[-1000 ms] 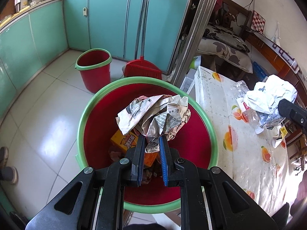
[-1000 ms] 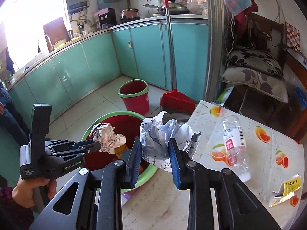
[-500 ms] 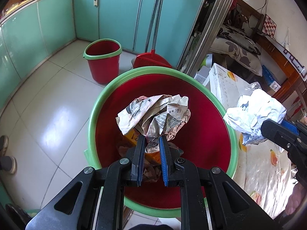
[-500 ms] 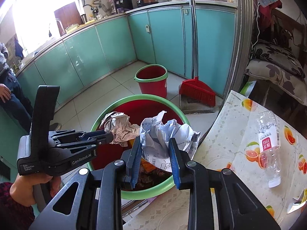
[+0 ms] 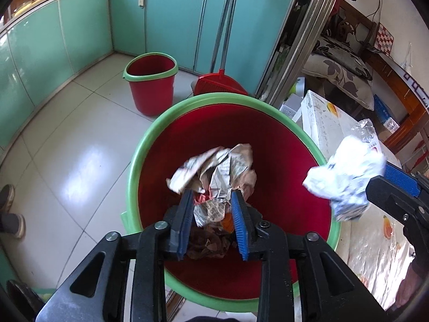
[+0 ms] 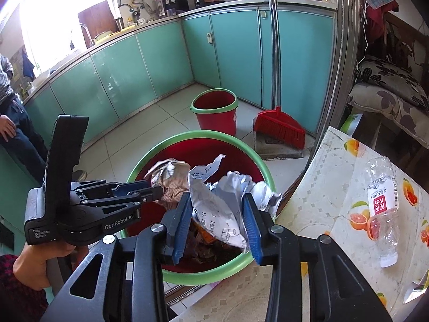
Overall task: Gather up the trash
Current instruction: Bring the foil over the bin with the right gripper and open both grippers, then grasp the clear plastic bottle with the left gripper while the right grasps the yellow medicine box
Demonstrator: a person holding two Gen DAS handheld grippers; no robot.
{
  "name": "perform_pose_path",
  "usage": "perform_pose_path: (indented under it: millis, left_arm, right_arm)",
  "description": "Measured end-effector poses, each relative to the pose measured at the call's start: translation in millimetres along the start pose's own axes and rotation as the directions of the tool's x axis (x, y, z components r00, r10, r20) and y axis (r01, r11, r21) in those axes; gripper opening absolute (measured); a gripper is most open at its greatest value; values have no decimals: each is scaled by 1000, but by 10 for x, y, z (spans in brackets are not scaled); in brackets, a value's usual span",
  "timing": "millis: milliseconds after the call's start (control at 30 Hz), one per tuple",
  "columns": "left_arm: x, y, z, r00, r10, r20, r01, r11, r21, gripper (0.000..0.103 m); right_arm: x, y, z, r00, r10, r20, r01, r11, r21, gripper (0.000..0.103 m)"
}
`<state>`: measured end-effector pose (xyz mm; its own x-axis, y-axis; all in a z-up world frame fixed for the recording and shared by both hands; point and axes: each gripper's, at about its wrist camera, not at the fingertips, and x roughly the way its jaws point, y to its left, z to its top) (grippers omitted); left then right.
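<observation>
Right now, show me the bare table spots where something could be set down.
Bare tablecloth lies between the big bin's rim and the plastic bottle, and from the bottle to the near edge. Crowded: the bin mouth, where the brown paper wad and white paper wad hang.

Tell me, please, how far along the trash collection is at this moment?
Done: scraps already lie in the big bin. In hand: the left gripper has opened over it around a newspaper wad; the right gripper, also open, has a white paper wad. Left: the bottle on the table.
</observation>
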<state>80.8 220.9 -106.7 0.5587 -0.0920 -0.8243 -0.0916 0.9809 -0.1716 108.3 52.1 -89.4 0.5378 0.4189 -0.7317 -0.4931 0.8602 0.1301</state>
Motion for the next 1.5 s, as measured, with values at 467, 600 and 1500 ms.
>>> perform_pose_path:
  millis: [467,600,1500]
  left_arm:
    - [-208,-520,-108,997,-65,29,62,994,91,69]
    - [-180,-854,-153,992,-123,5,121,985,121,69]
    - [536,-2952,258,975,-203,-87,216,960,178,79]
  right_arm:
    - [-783,-744,-448,982,-177,64,162,969,187,53]
    - [-1204,-1487,-815,919,-395,16,364,862,353,57]
    - [-1282,-3655,-1672,831,-439,-343,530,433,729,54]
